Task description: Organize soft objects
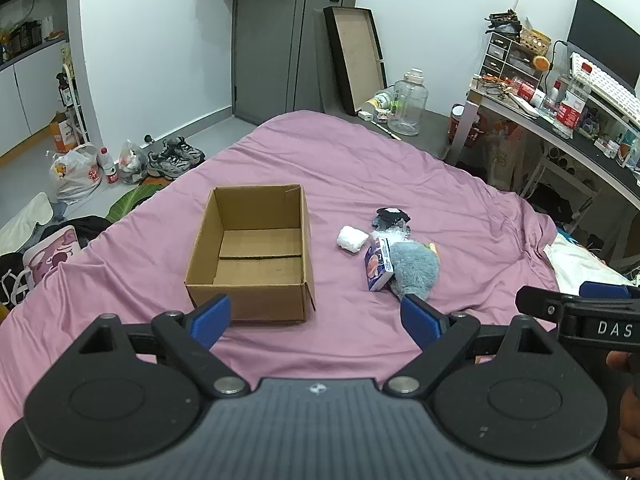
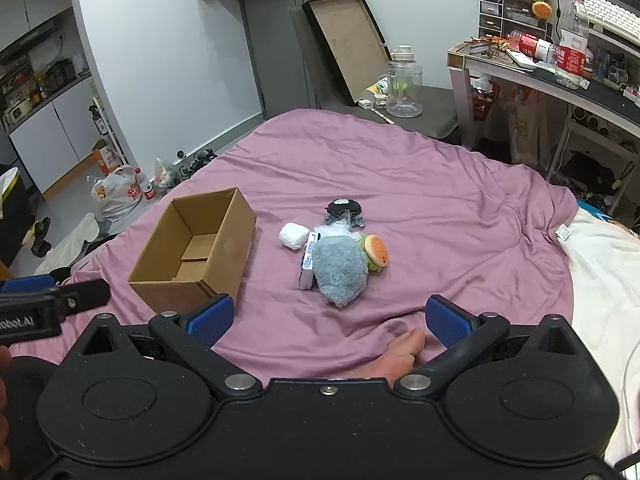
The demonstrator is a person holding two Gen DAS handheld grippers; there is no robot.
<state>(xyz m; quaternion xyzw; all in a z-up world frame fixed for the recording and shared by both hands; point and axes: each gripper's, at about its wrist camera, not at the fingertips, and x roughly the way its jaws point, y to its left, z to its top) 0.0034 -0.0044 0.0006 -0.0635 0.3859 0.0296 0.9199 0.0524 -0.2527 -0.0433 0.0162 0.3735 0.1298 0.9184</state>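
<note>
An open, empty cardboard box [image 1: 256, 252] sits on the pink bedsheet [image 1: 360, 168]; it also shows in the right wrist view [image 2: 196, 252]. Right of it lies a small pile: a grey-blue plush [image 1: 414, 270] [image 2: 340, 270], a small printed carton [image 1: 378, 262] [image 2: 308, 264], a white soft roll [image 1: 352, 239] [image 2: 294, 235], a dark round item [image 1: 392, 216] [image 2: 344, 208], crinkled plastic [image 2: 334, 230], and a burger plush [image 2: 375, 255]. My left gripper [image 1: 316, 318] is open and empty, near the box's front. My right gripper [image 2: 330, 318] is open and empty, short of the plush.
A bare foot [image 2: 400, 354] rests on the sheet between my right fingers. A white blanket [image 2: 604, 280] lies at the right. A cluttered desk [image 1: 560, 120] stands at the right, a water jug [image 1: 408, 104] and a leaning tray [image 1: 356, 56] behind the bed, bags and shoes [image 1: 172, 158] on the floor at the left.
</note>
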